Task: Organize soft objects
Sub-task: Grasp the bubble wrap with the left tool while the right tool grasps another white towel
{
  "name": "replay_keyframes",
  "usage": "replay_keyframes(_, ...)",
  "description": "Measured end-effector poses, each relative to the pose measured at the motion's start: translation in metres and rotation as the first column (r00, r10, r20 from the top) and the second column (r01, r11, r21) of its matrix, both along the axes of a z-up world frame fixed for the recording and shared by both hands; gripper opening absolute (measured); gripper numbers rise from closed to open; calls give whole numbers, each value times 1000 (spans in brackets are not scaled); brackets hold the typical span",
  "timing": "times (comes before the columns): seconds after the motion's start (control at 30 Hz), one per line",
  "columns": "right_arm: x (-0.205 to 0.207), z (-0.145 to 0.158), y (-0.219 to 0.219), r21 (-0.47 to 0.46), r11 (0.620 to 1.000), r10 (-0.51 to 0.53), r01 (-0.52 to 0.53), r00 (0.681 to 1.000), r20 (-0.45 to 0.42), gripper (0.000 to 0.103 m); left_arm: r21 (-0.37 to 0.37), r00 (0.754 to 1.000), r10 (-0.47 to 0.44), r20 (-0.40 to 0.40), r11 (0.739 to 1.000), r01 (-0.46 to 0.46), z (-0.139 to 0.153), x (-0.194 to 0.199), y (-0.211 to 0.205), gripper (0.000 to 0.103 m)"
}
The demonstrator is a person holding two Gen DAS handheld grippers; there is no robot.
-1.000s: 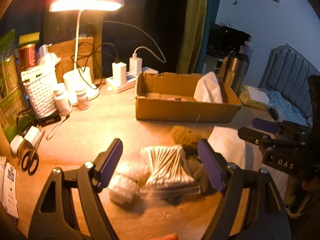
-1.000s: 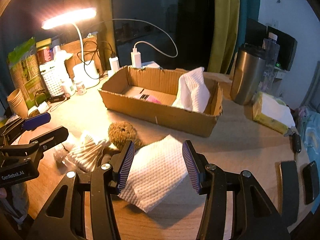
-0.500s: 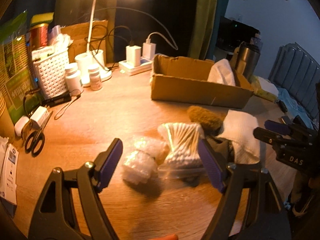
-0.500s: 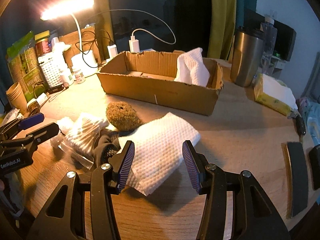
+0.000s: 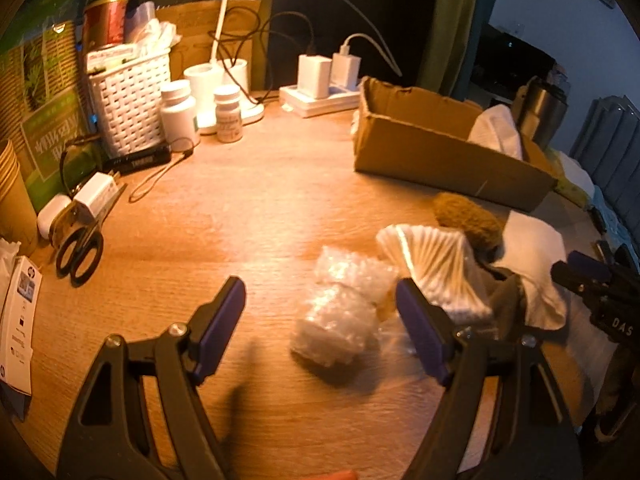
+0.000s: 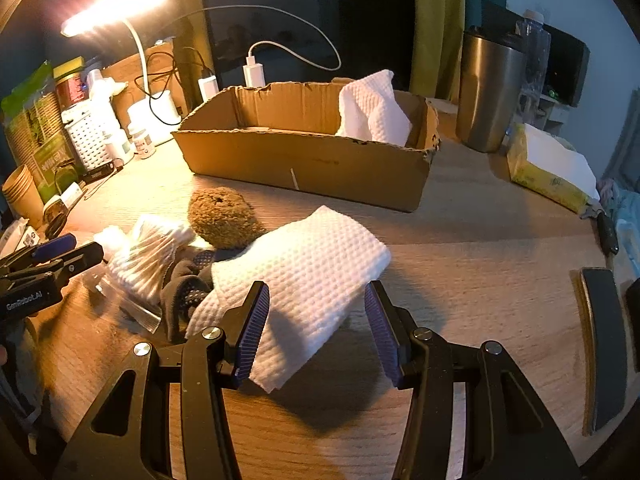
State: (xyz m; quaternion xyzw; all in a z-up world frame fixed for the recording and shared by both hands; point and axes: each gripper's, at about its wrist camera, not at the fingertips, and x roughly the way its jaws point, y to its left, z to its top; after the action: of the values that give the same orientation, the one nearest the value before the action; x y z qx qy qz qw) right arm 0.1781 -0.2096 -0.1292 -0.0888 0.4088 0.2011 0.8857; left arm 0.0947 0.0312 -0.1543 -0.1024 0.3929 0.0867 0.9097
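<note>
A folded white textured cloth (image 6: 304, 276) lies on the wooden table, its near edge between the open fingers of my right gripper (image 6: 316, 332). Left of it are a brown fuzzy ball (image 6: 222, 218), a dark grey sock (image 6: 184, 288) and a bag of cotton swabs (image 6: 144, 256). My left gripper (image 5: 320, 328) is open above two bubble-wrap bundles (image 5: 340, 320), beside the cotton swabs (image 5: 436, 268). A cardboard box (image 6: 312, 152) behind holds another white cloth (image 6: 372, 108). The left gripper also shows in the right wrist view (image 6: 52, 256).
A steel tumbler (image 6: 488, 92) and a yellow tissue pack (image 6: 552, 172) stand right of the box. A white basket (image 5: 128, 100), pill bottles (image 5: 178, 110), a lamp base, chargers and scissors (image 5: 80, 252) crowd the table's left. Dark flat objects (image 6: 600, 352) lie at right.
My left gripper has swung left and lower, so the swabs and bubble wrap sit to its right. My right gripper has moved forward and down over the white cloth's near edge.
</note>
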Motion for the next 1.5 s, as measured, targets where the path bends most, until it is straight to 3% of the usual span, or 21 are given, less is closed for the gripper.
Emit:
replay_keyframes(0.3,11,-6,-8,19,999,-29,29,999,-26,53,5,999,-11,-37,1000,11,-12,7,3,77)
replay_keyframes(0.53,16,-8,-11,80,996,-35,39,998,-56,53,7,997,-48,-58,999,48,-18,11,0,46)
replay_keyframes(0.63,13,-8,-5,71,997,-11,14,999,-43,50,11,996,-68,-64,998,69,-20,10,-5,43)
replay_keyframes(0.7,9,-7,-1,62,998,7,-5,1000,-24,27,13,995,-75,-62,997,76,-20,8,-6,42)
replay_keyframes(0.8,5,-3,1,52,999,15,-15,1000,2,14,9,995,-85,-54,996,85,-19,6,-7,41)
replay_keyframes(1.5,-13,56,-7,100,992,58,-74,986,159,10,17,984,-144,103,990,143,32,-9,-17,41)
